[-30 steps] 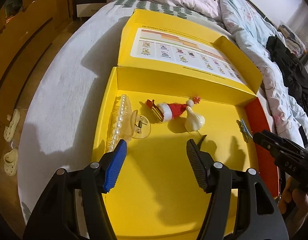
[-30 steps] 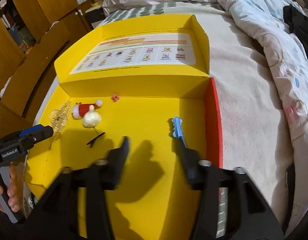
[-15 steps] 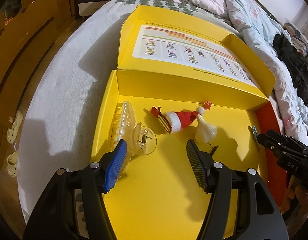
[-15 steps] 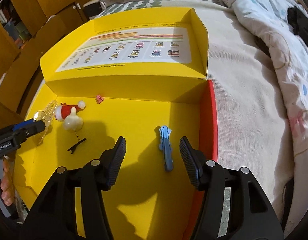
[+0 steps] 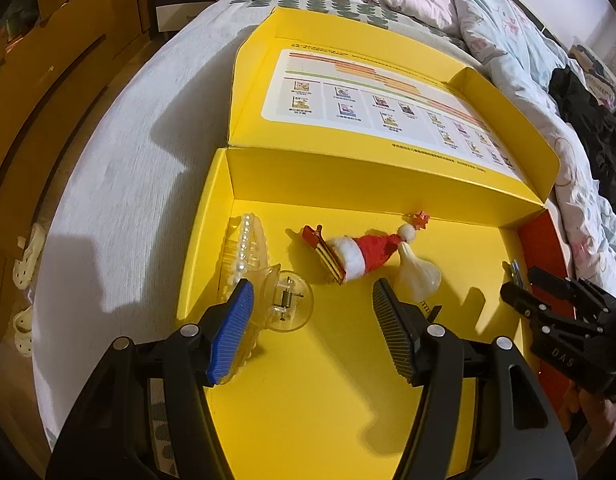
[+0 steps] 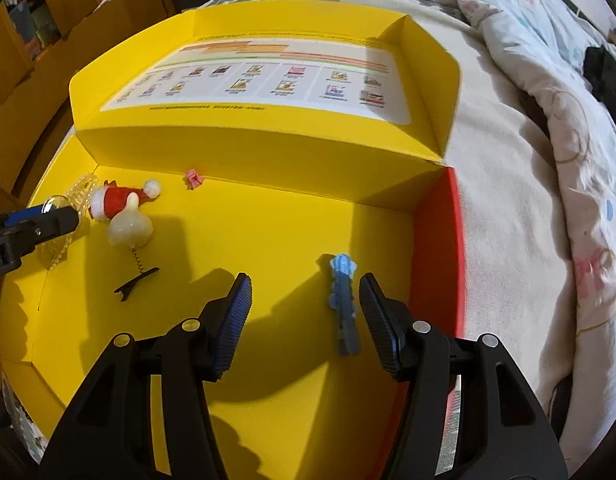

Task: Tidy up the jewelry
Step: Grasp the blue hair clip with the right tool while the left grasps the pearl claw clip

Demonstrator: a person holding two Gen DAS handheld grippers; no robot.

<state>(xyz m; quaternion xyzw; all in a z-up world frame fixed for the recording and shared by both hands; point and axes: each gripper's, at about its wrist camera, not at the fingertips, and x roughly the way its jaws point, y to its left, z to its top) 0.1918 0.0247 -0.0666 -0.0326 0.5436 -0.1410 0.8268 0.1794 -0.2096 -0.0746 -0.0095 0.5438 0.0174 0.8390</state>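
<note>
An open yellow box [image 5: 348, 400] lies on the bed. In it are a clear pearl claw clip [image 5: 251, 264], a red Santa-hat clip [image 5: 360, 256], a cream spring-mounted clip [image 5: 418, 276] and a tiny red bow [image 5: 421, 220]. My left gripper [image 5: 312, 336] is open over the box floor, its blue pad beside the claw clip. My right gripper [image 6: 303, 316] is open, with a blue hair clip [image 6: 344, 300] lying between its fingers close to the right pad. The right view also shows the Santa-hat clip [image 6: 115, 200], cream clip [image 6: 129, 228] and bow [image 6: 193, 178].
The box lid [image 5: 388, 92] stands open behind, with a printed sheet inside. The box's right wall is red [image 6: 436, 264]. Quilts [image 6: 548, 80] and dark clothing [image 5: 596, 140] lie on the bed to the right. Wooden cabinets [image 5: 35, 80] stand at the left.
The left gripper moved forward toward the claw clip and Santa-hat clip. The right gripper moved forward over the blue hair clip, which now lies between its fingers.
</note>
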